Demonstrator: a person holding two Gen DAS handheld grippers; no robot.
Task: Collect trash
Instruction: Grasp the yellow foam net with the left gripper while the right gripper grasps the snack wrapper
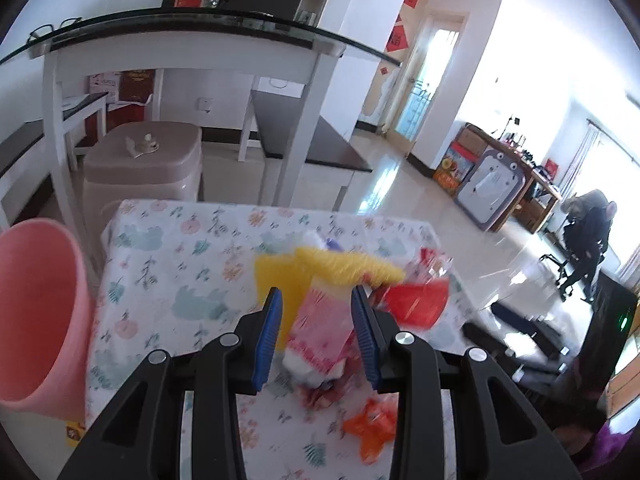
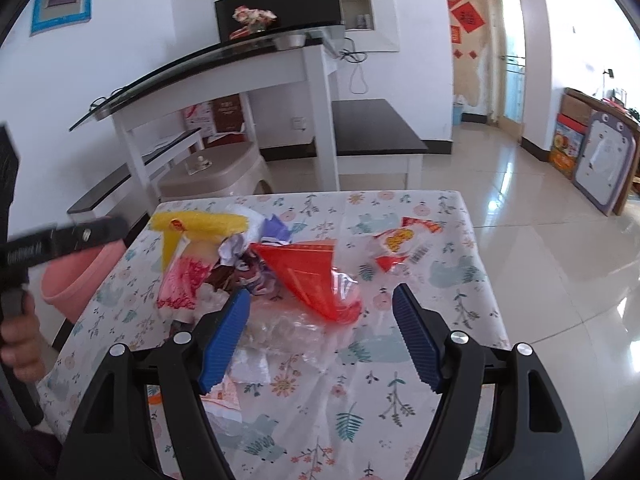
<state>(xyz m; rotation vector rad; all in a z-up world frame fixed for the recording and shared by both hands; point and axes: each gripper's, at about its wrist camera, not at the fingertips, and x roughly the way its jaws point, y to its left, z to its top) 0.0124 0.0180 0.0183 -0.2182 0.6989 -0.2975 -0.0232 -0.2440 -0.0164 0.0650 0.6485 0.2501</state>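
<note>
The counter [image 2: 400, 360], covered in a floral cloth, carries a loose heap of trash toward its left half, and the pink bin [image 1: 36, 312] stands off the counter's left edge, at about nine o'clock from the left gripper [image 1: 316, 316] in its own view. That is the relation the coming move turns on: whatever the left hand lifts has to travel sideways to nine o'clock, over the counter's edge, to reach the bin's open mouth.

Next in size is the red plastic wrapper [image 2: 312, 276], lying at twelve o'clock from the right gripper [image 2: 324, 332], its long axis running from upper left to lower right, with crumpled clear film beneath it. The right fingers [image 2: 224, 340] are spread wide and empty, straddling that film; they hover just above it, and I cannot tell whether they touch.

The pink and yellow packet [image 1: 320, 320] sits between the left fingers [image 1: 268, 340], its long axis pointing away toward twelve o'clock, the yellow end farthest out. The fingers look drawn in against its sides, so I judge it gripped, though blur hides the contact itself. The left hand is clearly the nearer one to the bin.

Smaller pieces remain: a red and yellow snack bag [image 2: 404, 244] at one o'clock from the right fingers, well apart from the heap, and an orange scrap [image 1: 372, 428] near the left gripper's right side.
</note>
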